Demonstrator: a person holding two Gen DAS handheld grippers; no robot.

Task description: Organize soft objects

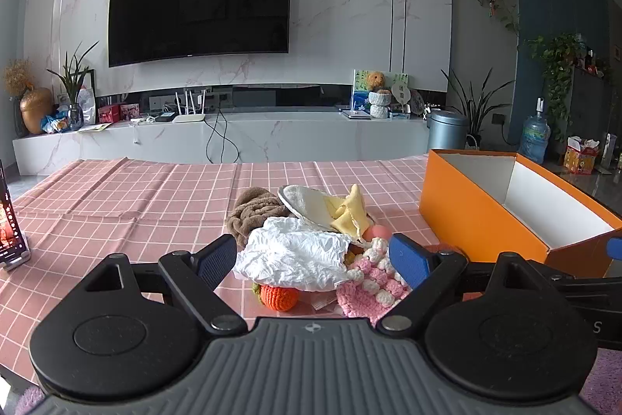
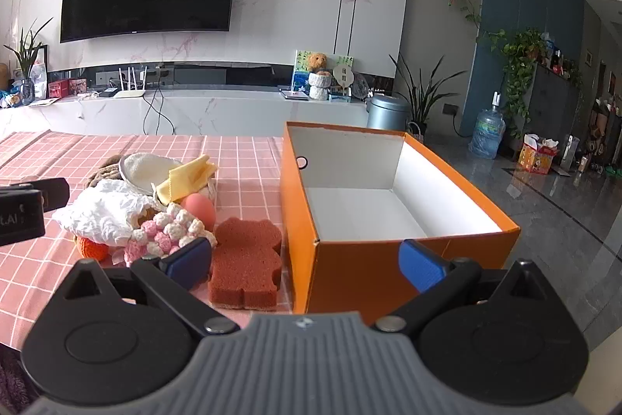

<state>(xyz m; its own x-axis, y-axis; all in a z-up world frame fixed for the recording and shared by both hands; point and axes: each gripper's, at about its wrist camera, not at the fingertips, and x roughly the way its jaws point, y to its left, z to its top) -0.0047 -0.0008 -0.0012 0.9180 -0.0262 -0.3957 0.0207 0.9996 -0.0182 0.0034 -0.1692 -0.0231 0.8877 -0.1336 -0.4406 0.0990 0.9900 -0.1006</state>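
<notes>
A pile of soft things lies on the pink checked tablecloth point(image 1: 116, 205): a crumpled white cloth point(image 1: 291, 255), a brown fuzzy cloth point(image 1: 252, 212), a white pad point(image 1: 311, 207), a yellow cloth point(image 1: 350, 216), a pink ball point(image 1: 379, 232), a pink-and-white crochet piece point(image 1: 369, 282) and an orange crochet ball point(image 1: 278, 296). My left gripper point(image 1: 313, 259) is open, its jaws on either side of the white cloth. My right gripper point(image 2: 305, 261) is open and empty in front of the orange box point(image 2: 350, 259). A red-brown bear-shaped sponge point(image 2: 247, 259) lies left of the box.
The open orange box point(image 1: 486, 216) has a white, empty inside and stands right of the pile. A phone on a stand point(image 1: 9, 224) is at the table's left edge. Behind the table are a TV wall and a low marble cabinet.
</notes>
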